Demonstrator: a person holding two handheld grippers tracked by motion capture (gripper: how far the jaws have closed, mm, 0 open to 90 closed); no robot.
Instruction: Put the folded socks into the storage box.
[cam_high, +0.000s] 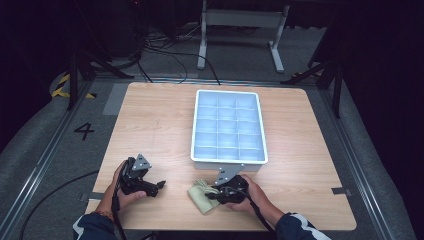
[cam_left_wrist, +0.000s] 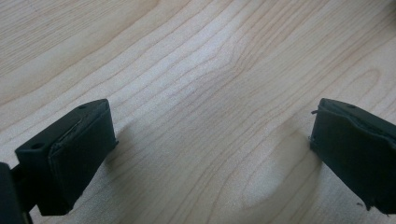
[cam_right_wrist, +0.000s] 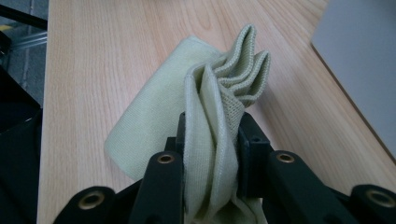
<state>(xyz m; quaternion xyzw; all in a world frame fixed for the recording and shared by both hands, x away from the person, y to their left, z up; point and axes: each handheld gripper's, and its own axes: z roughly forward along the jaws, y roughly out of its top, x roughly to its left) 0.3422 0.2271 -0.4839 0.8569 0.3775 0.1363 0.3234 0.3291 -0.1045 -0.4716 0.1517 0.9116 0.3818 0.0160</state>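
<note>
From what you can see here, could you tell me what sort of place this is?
Probably a lab or recording studio: a wooden table on a railed platform, loose cables on the carpet behind, dark surroundings, and a number marked on the floor.

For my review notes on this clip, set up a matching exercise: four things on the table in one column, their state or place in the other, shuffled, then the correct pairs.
Things:
1. left gripper
2. right gripper
3. cloth
4. tray

States or places:
A. white, with many compartments, at the middle of the table
B. pale yellow-green, bunched up at one edge, the rest lying on the wood
C. jaws wide apart over bare wood
D. jaws clamped on folds of fabric

Pairs: 1-C, 2-D, 3-B, 4-A
</note>
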